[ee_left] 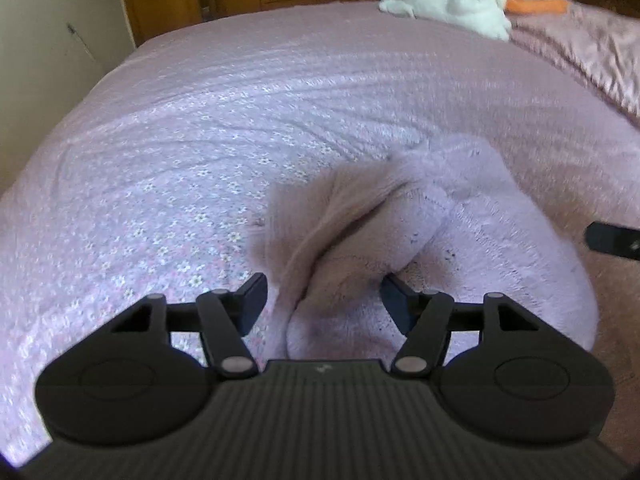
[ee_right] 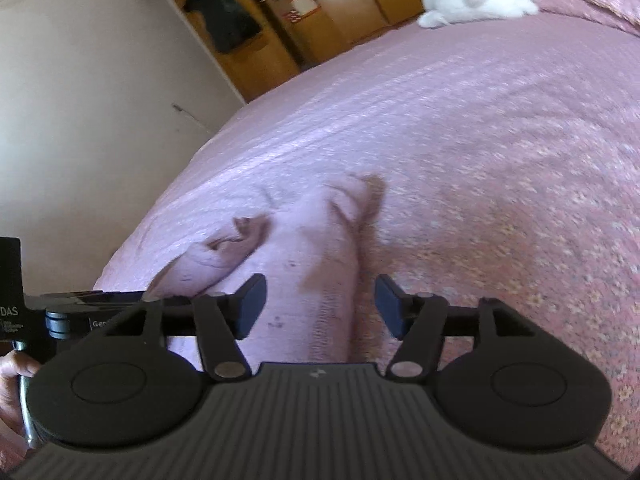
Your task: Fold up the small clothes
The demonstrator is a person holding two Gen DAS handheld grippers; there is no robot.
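Both grippers, left (ee_left: 323, 302) & right (ee_right: 320, 304), jaws apart over lilac garment (ee_left: 460, 240); left unit's label (ee_right: 10, 322) reads "DAS".

Garment (ee_left: 420, 240) lies bunched on bed (ee_left: 200, 140), near its front edge. Stuffed toy (ee_left: 448, 4) at bed's far end, well apart. Cabinets (ee_right: 340, 8) behind bed, wall (ee_right: 80, 120) left.

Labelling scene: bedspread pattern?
Pink quilted bedspread with small white flowers; clearest in the left wrist view.
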